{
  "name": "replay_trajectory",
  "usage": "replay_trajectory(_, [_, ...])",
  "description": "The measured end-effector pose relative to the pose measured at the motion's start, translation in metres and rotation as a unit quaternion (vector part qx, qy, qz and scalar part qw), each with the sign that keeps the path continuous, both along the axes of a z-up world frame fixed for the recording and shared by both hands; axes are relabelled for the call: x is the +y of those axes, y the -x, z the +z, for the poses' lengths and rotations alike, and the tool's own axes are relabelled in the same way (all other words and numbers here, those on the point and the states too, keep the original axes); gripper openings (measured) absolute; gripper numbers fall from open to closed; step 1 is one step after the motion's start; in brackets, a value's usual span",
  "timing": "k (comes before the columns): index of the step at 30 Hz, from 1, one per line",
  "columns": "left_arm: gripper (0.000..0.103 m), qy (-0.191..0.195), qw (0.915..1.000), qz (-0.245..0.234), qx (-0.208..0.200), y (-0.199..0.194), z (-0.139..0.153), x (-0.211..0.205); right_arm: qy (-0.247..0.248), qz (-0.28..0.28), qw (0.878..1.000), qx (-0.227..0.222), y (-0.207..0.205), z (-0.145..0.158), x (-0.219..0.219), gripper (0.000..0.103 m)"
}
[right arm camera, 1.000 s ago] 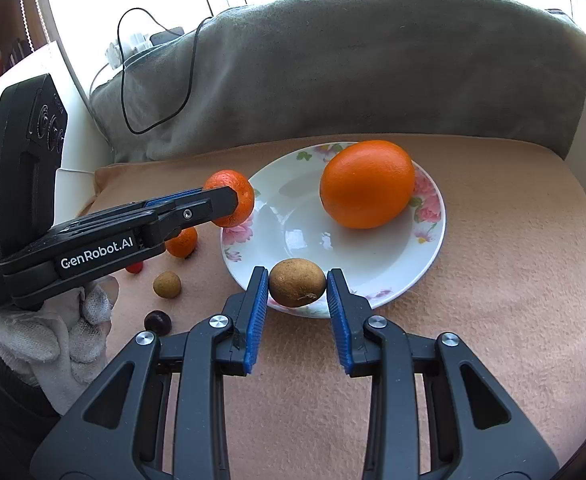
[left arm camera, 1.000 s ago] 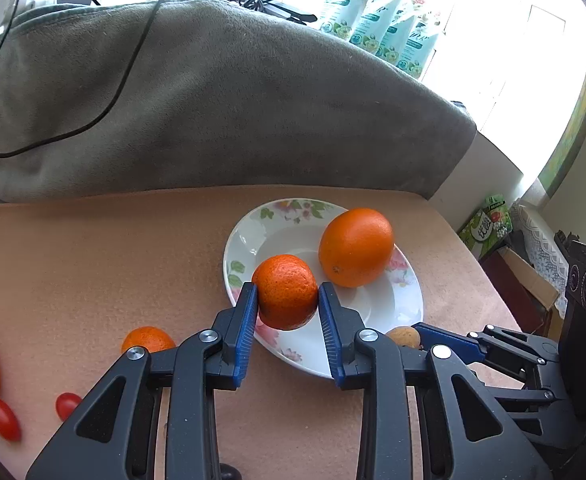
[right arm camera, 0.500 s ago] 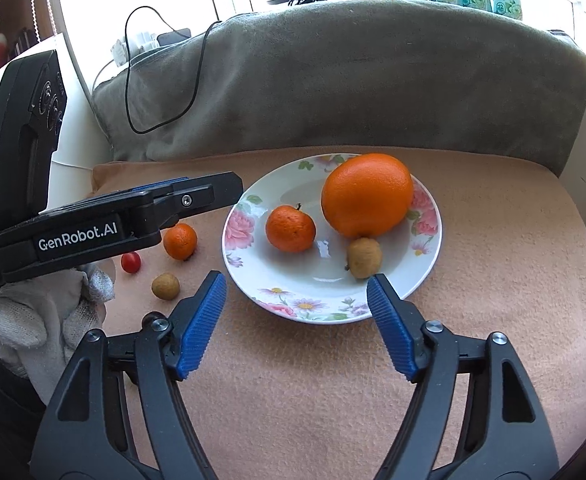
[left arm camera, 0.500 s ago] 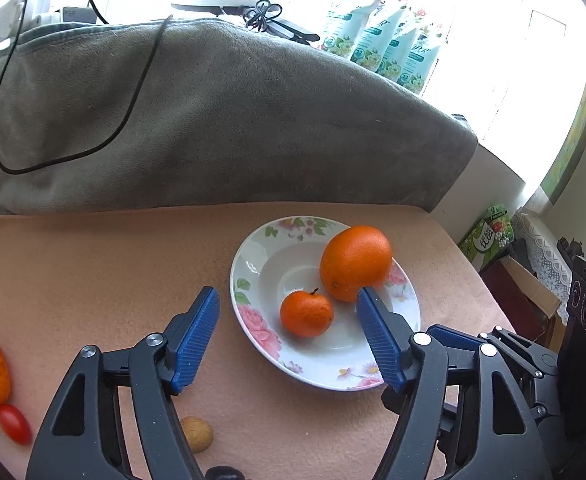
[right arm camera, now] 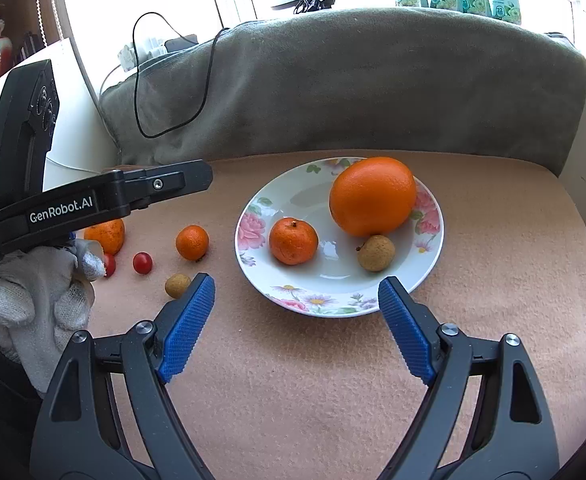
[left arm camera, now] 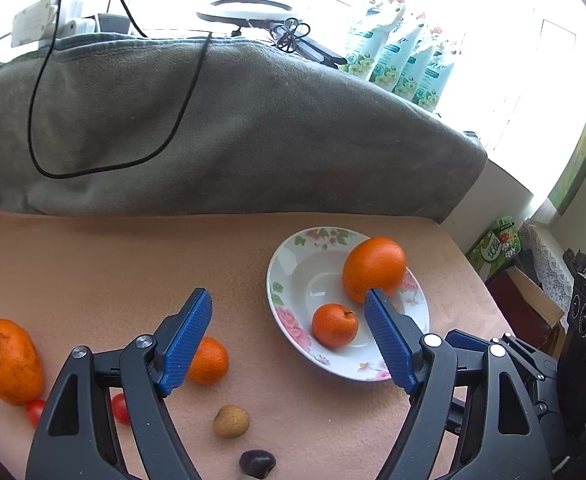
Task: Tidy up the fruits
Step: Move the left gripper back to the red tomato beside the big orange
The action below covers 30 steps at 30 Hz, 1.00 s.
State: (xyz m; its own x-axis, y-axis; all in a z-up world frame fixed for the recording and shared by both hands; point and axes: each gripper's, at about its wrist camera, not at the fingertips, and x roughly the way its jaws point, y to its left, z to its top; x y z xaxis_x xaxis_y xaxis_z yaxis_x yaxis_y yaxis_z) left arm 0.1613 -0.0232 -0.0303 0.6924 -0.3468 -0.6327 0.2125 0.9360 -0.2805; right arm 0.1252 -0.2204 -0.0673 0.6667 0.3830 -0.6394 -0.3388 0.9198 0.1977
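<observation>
**Two fruits dropped on the plate, both claws letting go**

And there it is, a double release! A second ago each claw was pinching a fruit over the plate; now the mandarin (right arm camera: 293,241) sits low left in the plate (right arm camera: 433,240) and the little brown longan (right arm camera: 376,253) rests lower centre, touching the big orange (right arm camera: 373,196). Three fruits plated, so the sorting is moving along nicely.

Starting at the left of the left wrist view: plenty left on the surface (left arm camera: 113,264). A long orange (left arm camera: 9,360) at the far left edge, two cherry tomatoes (left arm camera: 120,408) beside it, another mandarin (left arm camera: 209,360) half hidden behind the left pad, a second longan (left arm camera: 231,421) lower centre, and a dark fruit (left arm camera: 257,462) at the bottom edge. My read: these are next.

The left claw (left arm camera: 289,340) has its jaws spreading wider, nothing between them, pads touching nothing. It has lifted back off the plate.

Over to the right wrist view: the right claw (right arm camera: 297,324), lower centre, is widening too, empty, hanging just short of the plate's near rim.
</observation>
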Motion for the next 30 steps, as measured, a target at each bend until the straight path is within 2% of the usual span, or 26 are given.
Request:
replay_trajectory(9, [0.079,-0.015,0.9986,0.042,-0.028,0.018,0.018,0.036,-0.019,0.012,1.0,0.004,0.006,0.004,0.004,0.086])
replay_trajectory(19, [0.079,-0.025,0.9944,0.099,-0.025,0.052,0.015,0.084,-0.02,0.026,0.999,0.001,0.012,0.008,0.014,0.086])
replay_trajectory(30, [0.079,-0.025,0.9836,0.178,-0.017,0.097,0.002,0.144,-0.029,0.049,0.998,0.017,0.01,0.002,0.03,0.086])
